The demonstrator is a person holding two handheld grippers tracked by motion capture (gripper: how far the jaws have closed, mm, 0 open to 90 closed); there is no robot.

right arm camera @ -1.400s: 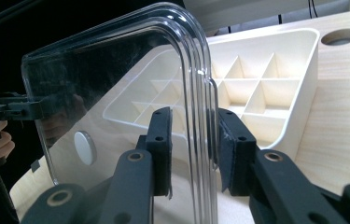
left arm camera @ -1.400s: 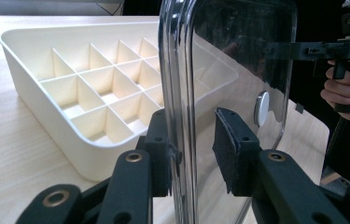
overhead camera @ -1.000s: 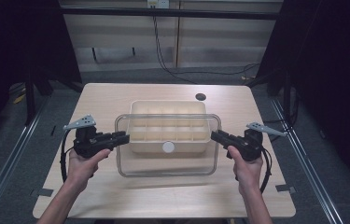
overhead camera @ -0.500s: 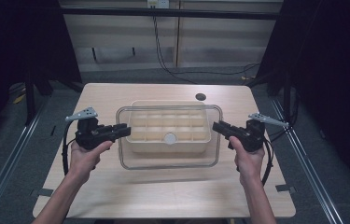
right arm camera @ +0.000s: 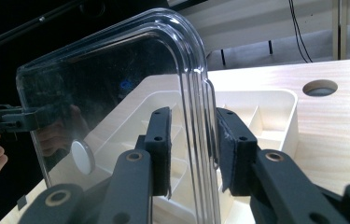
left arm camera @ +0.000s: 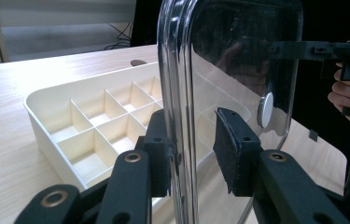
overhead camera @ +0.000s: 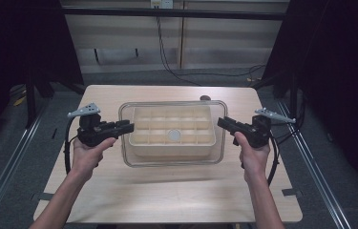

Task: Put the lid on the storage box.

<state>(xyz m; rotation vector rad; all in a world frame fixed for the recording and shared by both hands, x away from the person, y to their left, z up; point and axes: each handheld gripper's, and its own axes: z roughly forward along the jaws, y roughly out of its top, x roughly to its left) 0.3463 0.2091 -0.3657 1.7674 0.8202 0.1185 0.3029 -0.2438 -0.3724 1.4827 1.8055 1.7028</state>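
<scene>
Worktop (overhead camera: 119,200) centre: cream divided tray (overhead camera: 172,131), clear lid (overhead camera: 176,160) held over it. Lid looks light, stiff, slippery; grip short-edge rims. Left gripper (overhead camera: 128,127), right gripper (overhead camera: 221,123) jaws clamped on lid.

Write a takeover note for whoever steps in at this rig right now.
Left hand-held gripper: shut on the clear lid, at its left rim.
Right hand-held gripper: shut on the same lid, at its right rim.
Lid: carried between both, roughly level, over the cream divided tray on the wooden table.
Done: lid gripped on both sides and brought above the tray.
Left: probably line it up, lower it onto the tray, release.
</scene>
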